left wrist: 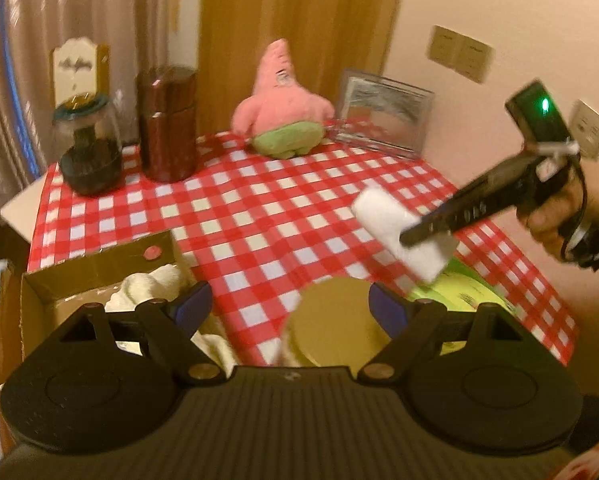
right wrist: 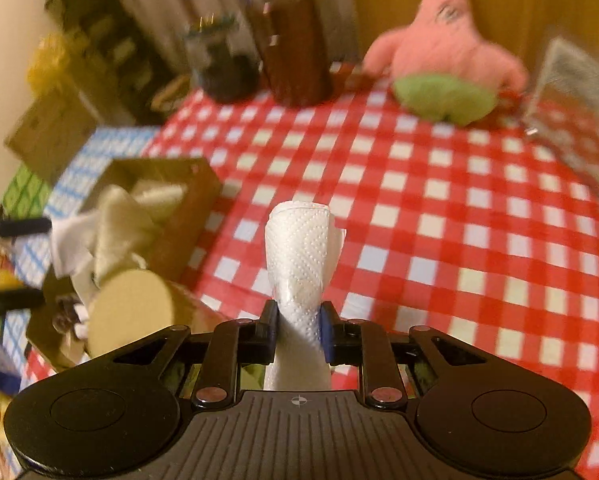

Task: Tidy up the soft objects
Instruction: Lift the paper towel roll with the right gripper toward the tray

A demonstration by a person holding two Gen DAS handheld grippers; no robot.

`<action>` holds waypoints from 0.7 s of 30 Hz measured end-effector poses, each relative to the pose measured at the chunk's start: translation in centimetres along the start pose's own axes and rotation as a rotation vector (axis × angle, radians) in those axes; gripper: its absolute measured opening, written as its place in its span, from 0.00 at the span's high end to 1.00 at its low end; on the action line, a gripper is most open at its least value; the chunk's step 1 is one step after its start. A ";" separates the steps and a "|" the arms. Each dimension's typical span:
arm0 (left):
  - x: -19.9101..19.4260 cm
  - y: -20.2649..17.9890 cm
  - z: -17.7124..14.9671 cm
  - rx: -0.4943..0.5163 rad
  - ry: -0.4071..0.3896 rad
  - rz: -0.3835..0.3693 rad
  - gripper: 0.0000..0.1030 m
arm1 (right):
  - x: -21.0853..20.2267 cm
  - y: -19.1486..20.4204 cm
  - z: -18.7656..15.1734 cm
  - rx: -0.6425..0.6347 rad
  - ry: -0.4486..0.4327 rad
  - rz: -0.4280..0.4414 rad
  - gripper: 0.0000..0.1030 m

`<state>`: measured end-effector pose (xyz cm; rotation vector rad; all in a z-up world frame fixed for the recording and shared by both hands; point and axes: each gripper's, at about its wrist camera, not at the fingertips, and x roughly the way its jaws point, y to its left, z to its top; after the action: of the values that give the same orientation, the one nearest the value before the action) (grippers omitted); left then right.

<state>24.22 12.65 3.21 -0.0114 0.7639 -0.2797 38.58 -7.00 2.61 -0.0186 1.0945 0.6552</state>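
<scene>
My right gripper point(right wrist: 298, 326) is shut on a white folded tissue pack point(right wrist: 299, 256) and holds it above the red checked tablecloth point(right wrist: 439, 216); it also shows in the left wrist view point(left wrist: 409, 236) with the pack point(left wrist: 379, 210). My left gripper point(left wrist: 289, 306) is open and empty, above a round tan sponge point(left wrist: 331, 320). A cardboard box point(left wrist: 99, 264) at the left holds cream cloths point(left wrist: 151, 284). A pink star plush point(left wrist: 279, 100) sits at the table's far side.
A dark glass jar point(left wrist: 87, 148) and a brown canister point(left wrist: 167, 124) stand at the back left. A clear picture frame point(left wrist: 383, 112) stands at the back right. A green object point(left wrist: 459, 292) lies under the right gripper.
</scene>
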 end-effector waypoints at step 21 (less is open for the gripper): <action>7.8 -19.3 -12.4 0.862 0.131 0.127 0.48 | -11.7 1.7 -14.7 0.115 -0.224 -0.083 0.79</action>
<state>16.38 -6.84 -8.95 0.8726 0.7198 -0.4732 22.32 -16.06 5.71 0.1055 0.9089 0.5056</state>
